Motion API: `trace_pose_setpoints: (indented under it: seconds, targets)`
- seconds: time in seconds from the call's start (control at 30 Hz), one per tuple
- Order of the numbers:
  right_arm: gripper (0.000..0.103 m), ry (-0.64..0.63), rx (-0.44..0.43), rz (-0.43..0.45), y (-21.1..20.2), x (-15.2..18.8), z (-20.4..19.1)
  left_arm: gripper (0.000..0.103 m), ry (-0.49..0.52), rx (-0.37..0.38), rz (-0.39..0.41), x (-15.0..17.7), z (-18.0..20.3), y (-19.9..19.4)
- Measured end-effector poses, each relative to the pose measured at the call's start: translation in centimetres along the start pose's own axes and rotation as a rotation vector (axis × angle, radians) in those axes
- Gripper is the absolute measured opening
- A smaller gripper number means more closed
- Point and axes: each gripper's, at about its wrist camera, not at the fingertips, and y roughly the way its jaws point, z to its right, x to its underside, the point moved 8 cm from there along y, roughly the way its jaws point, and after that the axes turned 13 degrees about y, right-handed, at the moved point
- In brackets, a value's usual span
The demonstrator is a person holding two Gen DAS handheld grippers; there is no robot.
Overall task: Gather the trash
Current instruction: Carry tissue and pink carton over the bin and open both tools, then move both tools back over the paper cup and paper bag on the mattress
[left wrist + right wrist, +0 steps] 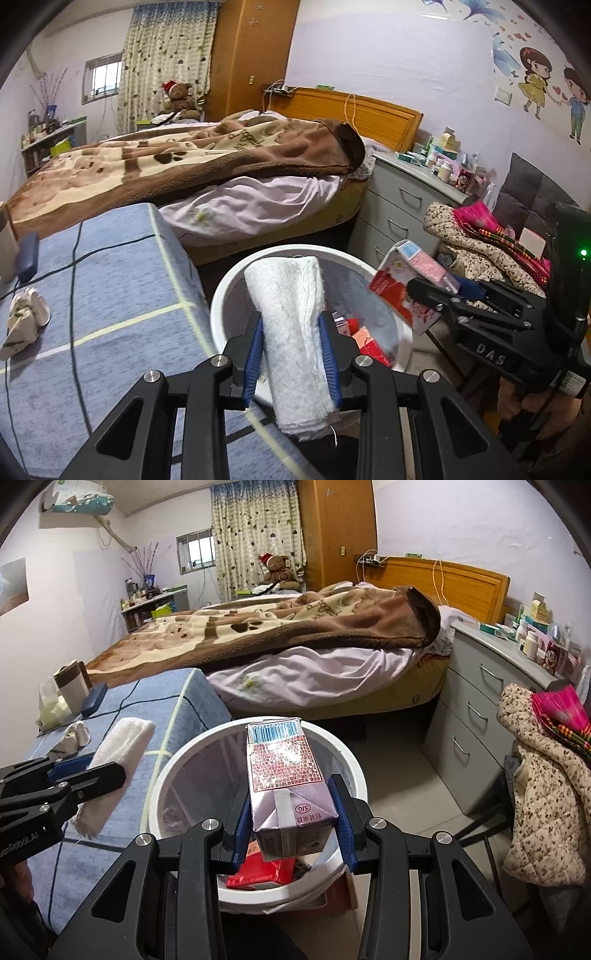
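Note:
My left gripper [291, 354] is shut on a folded white tissue wad [288, 325] and holds it over the near rim of a white round trash bin [236, 280]. My right gripper [291, 827] is shut on a red and purple drink carton [284, 775] above the same bin [354, 771], which holds red packaging [258, 875]. The right gripper with its carton [406, 280] shows at the bin's right in the left wrist view. The left gripper with its tissue [110, 768] shows at the bin's left in the right wrist view. A crumpled white paper [24, 321] lies on the blue table.
The blue-clothed table [110, 295] stands left of the bin with black cables, a cup [72, 686] and a tissue pack. A bed [184, 166] lies behind. A grey drawer unit [480, 709] and a chair piled with clothes [546, 775] stand to the right.

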Motion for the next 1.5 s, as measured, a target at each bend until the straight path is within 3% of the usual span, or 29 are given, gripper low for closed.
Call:
trace_pose_setpoints:
  seconds: [0.37, 0.47, 0.5, 0.57, 0.6, 1.03, 1.5]
  targets:
    - [0.04, -0.005, 0.016, -0.015, 0.8, 0.3, 0.8, 0.034, 0.002, 0.014, -0.009, -0.3, 0.4, 1.5]
    - [0.041, -0.005, 0.024, -0.02, 1.2, 0.3, 0.8, 0.047, -0.004, 0.005, -0.004, -0.5, 0.2, 1.7]
    - [0.043, -0.005, 0.026, -0.017, 1.2, 0.3, 0.9, 0.048, -0.005, 0.004, -0.002, -0.6, 0.2, 1.7]
    - [0.064, -0.005, 0.027, -0.013, 1.2, 0.1, 0.9, 0.048, -0.002, 0.002, 0.002, -0.7, 0.1, 1.7]
    - [0.065, -0.004, 0.024, -0.012, 1.1, 0.1, 0.8, 0.048, -0.003, 0.002, 0.003, -0.7, 0.1, 1.7]
    - [0.065, 0.028, 0.002, 0.012, 0.3, -0.2, 0.3, 0.049, -0.024, -0.042, 0.015, -0.1, -1.9, -0.2]
    - [0.065, 0.0, -0.082, 0.043, -0.4, -0.4, -4.0, 0.049, -0.072, -0.131, 0.05, 1.4, -6.3, -4.7]
